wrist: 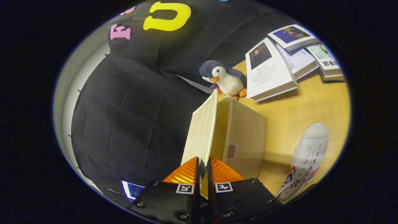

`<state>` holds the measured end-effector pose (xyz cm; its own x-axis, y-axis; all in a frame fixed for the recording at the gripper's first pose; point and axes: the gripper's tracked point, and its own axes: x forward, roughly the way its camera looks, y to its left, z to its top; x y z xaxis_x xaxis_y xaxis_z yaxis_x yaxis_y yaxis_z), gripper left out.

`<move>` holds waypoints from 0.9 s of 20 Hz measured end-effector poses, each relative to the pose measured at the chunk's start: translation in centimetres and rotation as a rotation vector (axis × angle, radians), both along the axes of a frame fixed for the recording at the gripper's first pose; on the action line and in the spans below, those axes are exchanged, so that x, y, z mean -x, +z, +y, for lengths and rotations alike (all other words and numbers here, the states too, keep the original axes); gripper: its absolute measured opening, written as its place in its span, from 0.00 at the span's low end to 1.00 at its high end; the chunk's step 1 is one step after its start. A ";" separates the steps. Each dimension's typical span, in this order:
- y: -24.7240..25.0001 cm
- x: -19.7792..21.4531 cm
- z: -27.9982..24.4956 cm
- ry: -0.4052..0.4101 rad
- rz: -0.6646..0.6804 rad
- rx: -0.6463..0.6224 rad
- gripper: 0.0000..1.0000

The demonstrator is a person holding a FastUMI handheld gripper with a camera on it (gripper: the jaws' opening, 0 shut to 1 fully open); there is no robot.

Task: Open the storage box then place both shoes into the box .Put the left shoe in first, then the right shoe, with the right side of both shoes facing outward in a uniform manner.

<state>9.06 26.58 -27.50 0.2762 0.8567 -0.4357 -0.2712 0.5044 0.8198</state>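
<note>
Jaws [202, 169] clamp the raised box lid [200, 133]; penguin toy [224, 79], books [270, 73], shoe [306, 158] nearby.

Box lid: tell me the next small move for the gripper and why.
Probably swing the lid further back, away from the box, then let go. The gripper is shut on the lid's edge, and the lid stands roughly upright at the box's side, so the opening looks only partly freed. A shoe waits on the table beside the box.
</note>
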 end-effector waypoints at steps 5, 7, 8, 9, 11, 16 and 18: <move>6.3 0.4 3.7 0.054 -0.105 -0.051 0.11; 8.1 0.7 5.7 0.094 -0.160 -0.043 0.11; 8.7 0.6 6.6 0.115 -0.179 -0.040 0.11; 10.0 1.1 8.1 0.132 -0.192 -0.039 0.11; 11.0 1.3 10.8 0.157 -0.212 -0.020 0.11; 12.8 2.3 18.2 0.240 -0.305 0.034 0.23; 13.2 3.0 21.2 0.283 -0.349 0.038 0.34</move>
